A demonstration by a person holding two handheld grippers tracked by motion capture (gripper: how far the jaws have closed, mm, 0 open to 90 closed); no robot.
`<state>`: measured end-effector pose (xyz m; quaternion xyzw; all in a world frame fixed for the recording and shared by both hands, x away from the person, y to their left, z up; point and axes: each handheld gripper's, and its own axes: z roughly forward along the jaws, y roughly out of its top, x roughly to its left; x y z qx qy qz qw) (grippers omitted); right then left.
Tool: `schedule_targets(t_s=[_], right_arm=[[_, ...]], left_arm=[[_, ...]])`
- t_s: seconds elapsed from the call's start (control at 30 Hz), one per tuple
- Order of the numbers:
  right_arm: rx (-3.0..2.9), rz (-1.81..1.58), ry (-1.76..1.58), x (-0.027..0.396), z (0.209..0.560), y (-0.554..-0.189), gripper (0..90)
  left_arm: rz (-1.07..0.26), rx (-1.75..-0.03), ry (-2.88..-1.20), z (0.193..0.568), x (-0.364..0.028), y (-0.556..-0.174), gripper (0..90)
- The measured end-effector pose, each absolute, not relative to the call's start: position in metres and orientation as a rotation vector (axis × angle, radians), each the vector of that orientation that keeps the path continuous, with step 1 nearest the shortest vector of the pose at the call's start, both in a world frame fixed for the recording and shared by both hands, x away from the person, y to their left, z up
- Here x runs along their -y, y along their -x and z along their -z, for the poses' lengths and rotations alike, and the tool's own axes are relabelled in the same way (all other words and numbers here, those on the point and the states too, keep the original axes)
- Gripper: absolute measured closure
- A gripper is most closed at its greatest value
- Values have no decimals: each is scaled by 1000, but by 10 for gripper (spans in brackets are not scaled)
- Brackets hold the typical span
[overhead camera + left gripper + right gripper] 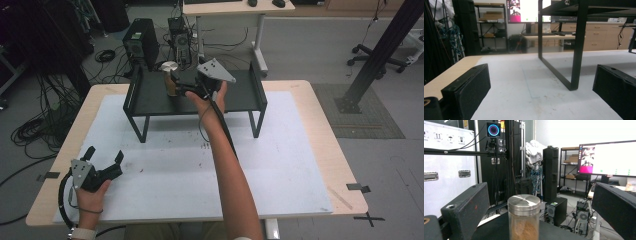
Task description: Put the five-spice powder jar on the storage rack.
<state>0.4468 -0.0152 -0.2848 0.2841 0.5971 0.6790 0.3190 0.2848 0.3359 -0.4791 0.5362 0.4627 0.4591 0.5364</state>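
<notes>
Right gripper view looks along two black jaws at a glass jar (524, 220) with a flat silver lid (524, 202) and brown contents; the jar stands upright on the dark top of a black shelf (499, 230), between the two jaws, and neither pad touches it. The jaws of the right hand-held gripper (534, 207) stand wide apart, with a clear gap on each side of the jar. In the high view the same jar (170, 80) stands on the shelf (150, 95) near its back edge, left of the shelf's middle, and the right hand-held gripper (181, 86) is just beside the jar, on the side toward the middle of the shelf, held by the right hand (207, 102) with the forearm stretched forward over the table (310, 150). The shelf stands on its thin black legs on the far half of a pale mat (260, 170) that covers most of the table. Well apart from the shelf, at the near left corner of the mat, the left hand (90, 192) holds the left hand-held gripper (104, 159), and its jaws are also apart with nothing between them. In the left gripper view these jaws frame the bare mat (524, 95) and one leg of the shelf (576, 50).
</notes>
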Motion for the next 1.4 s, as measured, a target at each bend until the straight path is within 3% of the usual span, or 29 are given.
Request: schedule_targets(t_s=[0.83, 1.4], right_arm=[[-1534, -1718, -749, 82, 283, -386, 26], [-1454, -1683, -796, 129, 321, -342, 26]], left_arm=[[-1090, -1102, -1276, 479, -336, -285, 16], [-1091, -1108, -1278, 479, -336, -285, 16]])
